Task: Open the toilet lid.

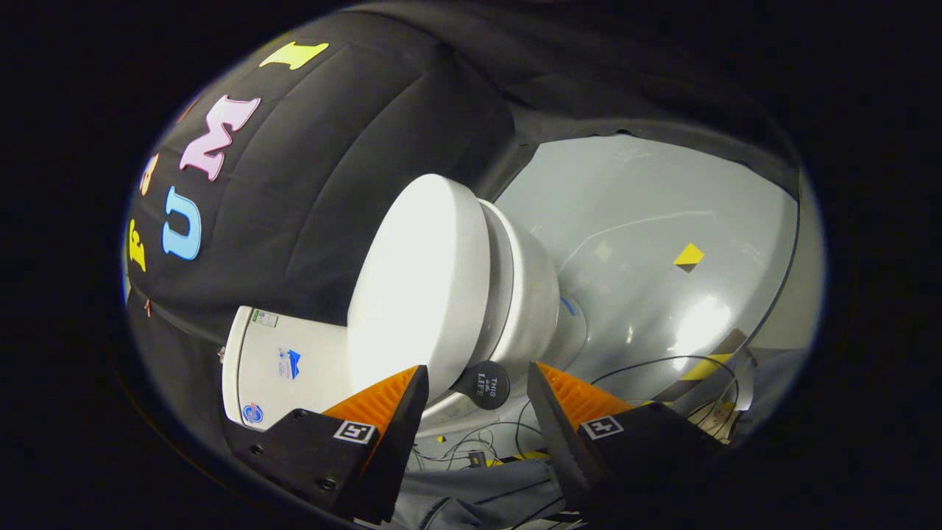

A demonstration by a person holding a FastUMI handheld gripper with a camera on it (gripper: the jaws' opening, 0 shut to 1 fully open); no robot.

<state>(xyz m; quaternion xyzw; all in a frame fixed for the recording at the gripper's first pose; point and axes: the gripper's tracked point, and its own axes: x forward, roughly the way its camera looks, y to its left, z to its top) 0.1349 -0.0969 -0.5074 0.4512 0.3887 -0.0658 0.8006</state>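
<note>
Gripper view, hand-held gripper (pixel 477 390) apart, knob (pixel 483 383) perhaps between

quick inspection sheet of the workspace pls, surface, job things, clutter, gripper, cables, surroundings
surface: glossy pale grey floor with glare patches and a yellow-and-black tape marker.
job's things: white plastic toilet lid looks down against the white ceramic toilet bowl; white cistern with stickers behind it.
clutter: round black knob at the lid's edge, just ahead of the fingers.
gripper: gripper open, fingers either side of the knob, not pressing it.
cables: thin black cables loop over the floor beyond the fingers.
surroundings: black cloth booth wall behind the toilet; grey fabric below the fingers, what it is cannot be told.
</note>
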